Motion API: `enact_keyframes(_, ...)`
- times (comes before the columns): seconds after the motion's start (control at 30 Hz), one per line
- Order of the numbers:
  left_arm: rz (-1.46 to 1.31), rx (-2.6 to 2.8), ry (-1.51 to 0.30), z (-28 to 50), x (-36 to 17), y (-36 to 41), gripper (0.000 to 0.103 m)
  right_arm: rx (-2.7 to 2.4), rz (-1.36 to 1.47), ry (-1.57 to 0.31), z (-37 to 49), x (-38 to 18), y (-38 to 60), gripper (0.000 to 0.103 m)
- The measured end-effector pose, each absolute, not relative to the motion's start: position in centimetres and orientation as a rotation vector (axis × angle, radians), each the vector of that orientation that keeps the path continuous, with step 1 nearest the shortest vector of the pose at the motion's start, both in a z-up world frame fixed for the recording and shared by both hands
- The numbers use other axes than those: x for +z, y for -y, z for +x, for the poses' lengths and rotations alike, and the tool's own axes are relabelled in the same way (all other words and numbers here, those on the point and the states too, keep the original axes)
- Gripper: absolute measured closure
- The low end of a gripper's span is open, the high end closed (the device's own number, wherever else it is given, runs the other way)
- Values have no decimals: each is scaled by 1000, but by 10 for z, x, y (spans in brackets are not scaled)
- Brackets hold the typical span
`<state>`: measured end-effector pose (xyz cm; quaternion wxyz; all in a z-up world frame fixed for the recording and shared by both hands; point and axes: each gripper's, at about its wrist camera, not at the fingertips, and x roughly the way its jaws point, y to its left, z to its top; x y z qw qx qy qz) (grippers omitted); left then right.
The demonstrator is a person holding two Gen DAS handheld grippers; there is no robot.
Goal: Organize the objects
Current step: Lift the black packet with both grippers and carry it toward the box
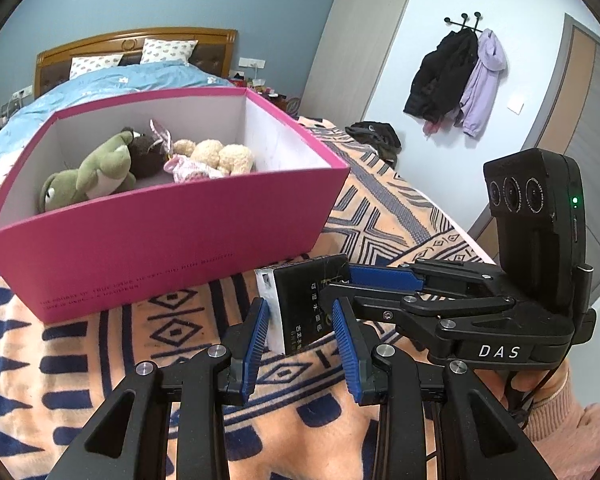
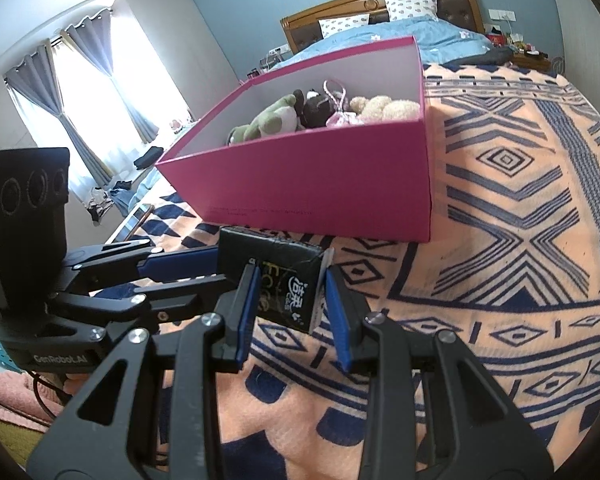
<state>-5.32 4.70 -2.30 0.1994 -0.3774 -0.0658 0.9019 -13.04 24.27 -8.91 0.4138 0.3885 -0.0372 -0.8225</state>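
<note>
Both grippers clamp one black tissue pack (image 1: 312, 304) from opposite ends, left gripper (image 1: 300, 336) and right gripper (image 2: 290, 300) sharing the soft load so it stays level above the patterned blanket (image 2: 520, 260). Just beyond sits the pink box (image 1: 172, 248), plush toys (image 1: 100, 168) already inside, likely its destination.

A bed's orange-and-navy patterned blanket (image 2: 520, 208) carries a pink box (image 2: 320, 184), with dark clothing (image 1: 374, 134) beyond.
</note>
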Motion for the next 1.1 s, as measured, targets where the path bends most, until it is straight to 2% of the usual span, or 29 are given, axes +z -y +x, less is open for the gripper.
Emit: enact_keyframes(1.1, -933, 2580, 133, -72, 9, -47, 69, -2123, 855, 60, -141, -52, -243, 67)
